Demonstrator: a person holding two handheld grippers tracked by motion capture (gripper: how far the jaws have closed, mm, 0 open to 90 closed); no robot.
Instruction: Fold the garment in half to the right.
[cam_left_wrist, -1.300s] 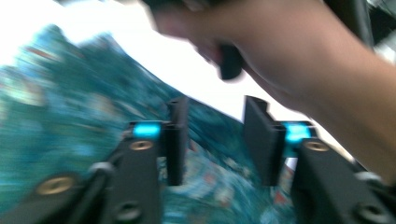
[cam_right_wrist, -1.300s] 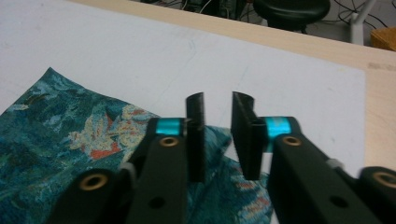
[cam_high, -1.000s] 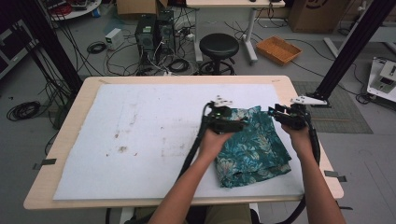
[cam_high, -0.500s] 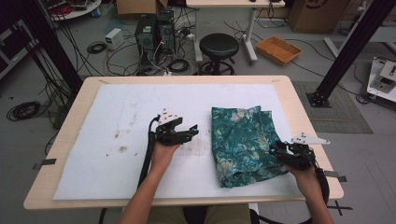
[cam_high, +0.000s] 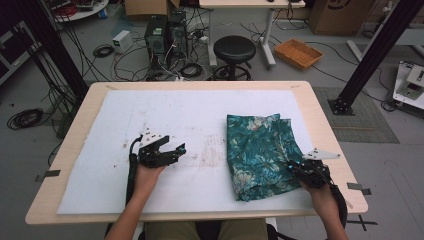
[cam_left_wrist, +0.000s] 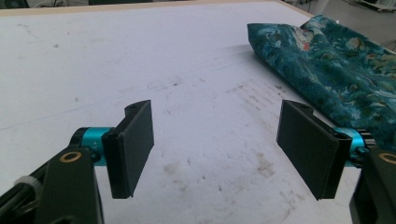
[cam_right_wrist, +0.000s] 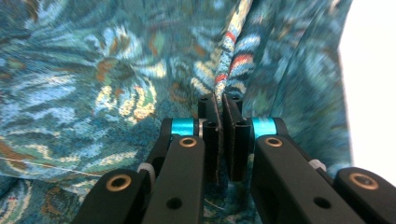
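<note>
A teal floral cloth (cam_high: 257, 150) lies folded on the right half of the white mat (cam_high: 165, 110). My right gripper (cam_high: 292, 166) sits at the cloth's near right edge. In the right gripper view its jaws have just been closing, and the right gripper (cam_right_wrist: 222, 105) now pinches a raised fold of the cloth (cam_right_wrist: 116, 70). My left gripper (cam_high: 180, 150) hovers low over the bare mat left of the cloth and points toward it. Nothing sits between the wide-apart jaws of the left gripper (cam_left_wrist: 219, 154), and the cloth (cam_left_wrist: 336, 70) lies beyond at the right.
The mat covers most of a wooden table (cam_high: 320, 115). Faint brown stains (cam_high: 212, 152) mark the mat between my grippers. On the floor beyond the table stand a black stool (cam_high: 234, 50), computer cases with cables (cam_high: 165, 35) and an orange tray (cam_high: 299, 52).
My left gripper has left the cloth and moved left and nearer over the bare mat. My right gripper came down to the cloth's near right edge and shut on a fold.
</note>
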